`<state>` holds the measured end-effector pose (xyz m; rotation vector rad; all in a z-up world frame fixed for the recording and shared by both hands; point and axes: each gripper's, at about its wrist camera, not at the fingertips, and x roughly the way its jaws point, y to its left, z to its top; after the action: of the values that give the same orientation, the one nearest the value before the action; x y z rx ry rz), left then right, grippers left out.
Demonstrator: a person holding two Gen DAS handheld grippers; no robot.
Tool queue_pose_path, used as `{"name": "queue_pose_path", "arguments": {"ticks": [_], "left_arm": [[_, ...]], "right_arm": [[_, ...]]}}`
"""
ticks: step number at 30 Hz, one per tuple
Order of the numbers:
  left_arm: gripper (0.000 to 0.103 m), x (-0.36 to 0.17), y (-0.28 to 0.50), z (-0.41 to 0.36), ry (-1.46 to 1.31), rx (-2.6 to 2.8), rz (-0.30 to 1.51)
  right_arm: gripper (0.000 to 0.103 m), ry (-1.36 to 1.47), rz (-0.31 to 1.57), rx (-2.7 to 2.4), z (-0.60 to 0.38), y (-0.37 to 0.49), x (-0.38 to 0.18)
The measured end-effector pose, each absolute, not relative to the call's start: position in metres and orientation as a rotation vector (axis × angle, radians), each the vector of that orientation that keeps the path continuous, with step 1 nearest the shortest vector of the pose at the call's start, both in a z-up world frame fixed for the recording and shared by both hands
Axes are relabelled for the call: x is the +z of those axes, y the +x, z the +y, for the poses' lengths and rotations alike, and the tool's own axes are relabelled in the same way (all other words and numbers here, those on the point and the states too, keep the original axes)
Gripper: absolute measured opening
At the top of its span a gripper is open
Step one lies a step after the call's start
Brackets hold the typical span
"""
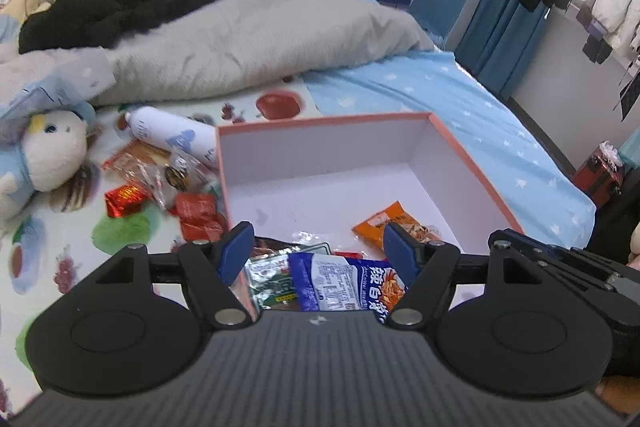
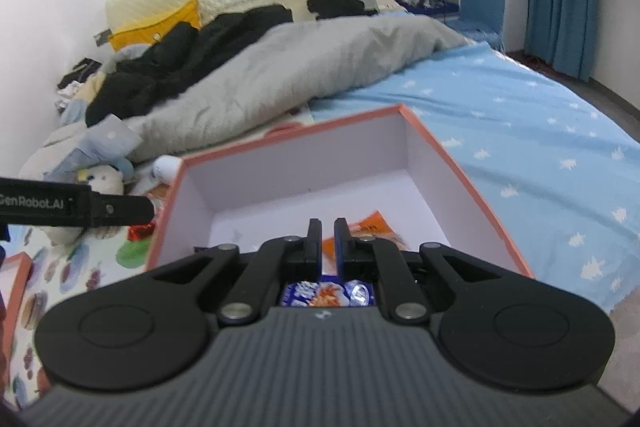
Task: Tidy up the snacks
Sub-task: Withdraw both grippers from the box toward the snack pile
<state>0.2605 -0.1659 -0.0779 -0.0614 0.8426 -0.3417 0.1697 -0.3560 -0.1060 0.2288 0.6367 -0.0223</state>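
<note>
Blue packet (image 1: 340, 283) lies in box (image 1: 472, 163), apparently lengthwise toward orange packet (image 1: 394, 223).

Blk claw (image 1: 316, 247) w/ blue pads (image 1: 236, 251), ribbed grey body.

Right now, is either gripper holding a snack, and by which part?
Neither. The left gripper stands open above the blue packet in the box, pads clear of it. The right gripper is shut with nothing between its fingers.
</note>
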Motion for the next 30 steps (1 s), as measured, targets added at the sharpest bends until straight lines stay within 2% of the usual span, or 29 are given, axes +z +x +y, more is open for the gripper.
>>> {"name": "queue_pose_path", "arguments": {"ticks": [6, 10, 15, 18, 22, 30], "left_arm": [[0.076, -0.055, 0.241, -0.139, -0.065, -0.315, 0.785], [0.083, -0.046, 0.229, -0.116, -0.074, -0.296, 0.742], [0.084, -0.041, 0.211, -0.077, -0.08, -0.246, 0.704], [0.094, -0.038, 0.198, -0.058, -0.065, -0.21, 0.679], [0.099, -0.037, 0.182, -0.033, -0.088, -0.194, 0.664], [0.1, -0.048, 0.152, 0.022, -0.152, -0.128, 0.657]], "right_arm": [[0.01, 0.207, 0.579, 0.013, -0.337, 0.161, -0.083], [0.01, 0.194, 0.535, 0.038, -0.321, 0.154, -0.07], [0.011, 0.152, 0.527, 0.107, -0.291, 0.148, -0.065], [0.011, 0.133, 0.52, 0.134, -0.273, 0.142, -0.061], [0.011, 0.109, 0.503, 0.171, -0.249, 0.134, -0.056], [0.011, 0.043, 0.561, 0.25, -0.203, 0.127, -0.071]]}}
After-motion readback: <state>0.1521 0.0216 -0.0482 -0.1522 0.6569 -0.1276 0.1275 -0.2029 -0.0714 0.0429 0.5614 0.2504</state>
